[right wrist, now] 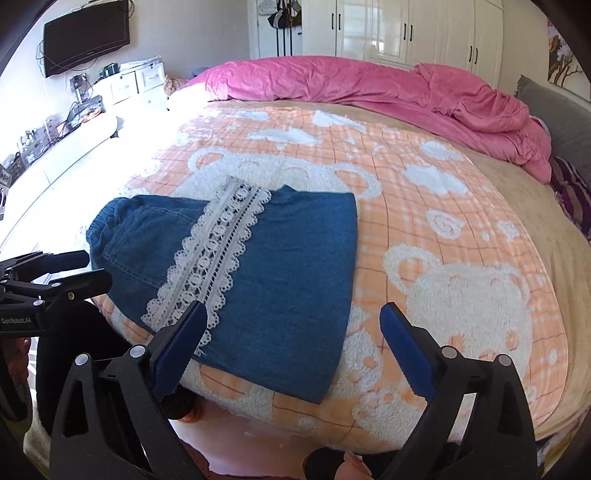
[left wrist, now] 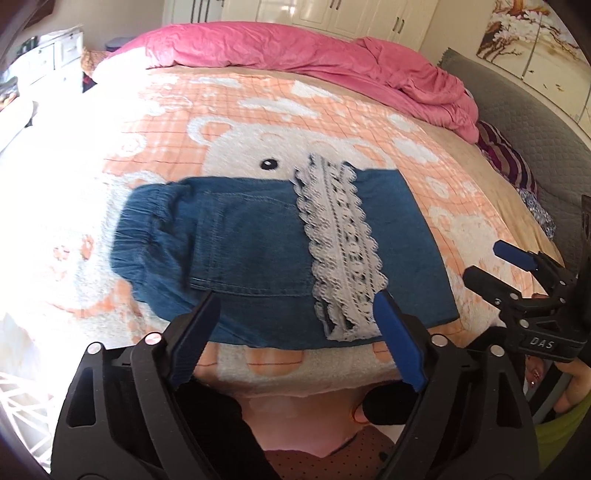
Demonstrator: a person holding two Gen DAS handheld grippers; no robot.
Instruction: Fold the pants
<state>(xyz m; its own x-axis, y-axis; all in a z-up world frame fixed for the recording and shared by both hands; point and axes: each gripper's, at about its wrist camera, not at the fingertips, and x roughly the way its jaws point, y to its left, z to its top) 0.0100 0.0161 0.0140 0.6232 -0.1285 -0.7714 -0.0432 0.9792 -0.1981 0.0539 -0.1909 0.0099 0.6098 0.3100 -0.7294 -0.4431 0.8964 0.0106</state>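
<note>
Blue denim pants lie folded into a flat rectangle on the bed, elastic waistband to the left, white lace hem trim lying across the top. They also show in the right wrist view with the lace trim. My left gripper is open and empty, just above the pants' near edge. My right gripper is open and empty, over the near right corner of the pants. The right gripper also shows in the left wrist view, and the left gripper in the right wrist view.
The pants rest on an orange and white bear-pattern blanket near the bed's front edge. A crumpled pink duvet lies along the far side. A grey headboard is at the right; white wardrobes stand behind; a cluttered white counter at left.
</note>
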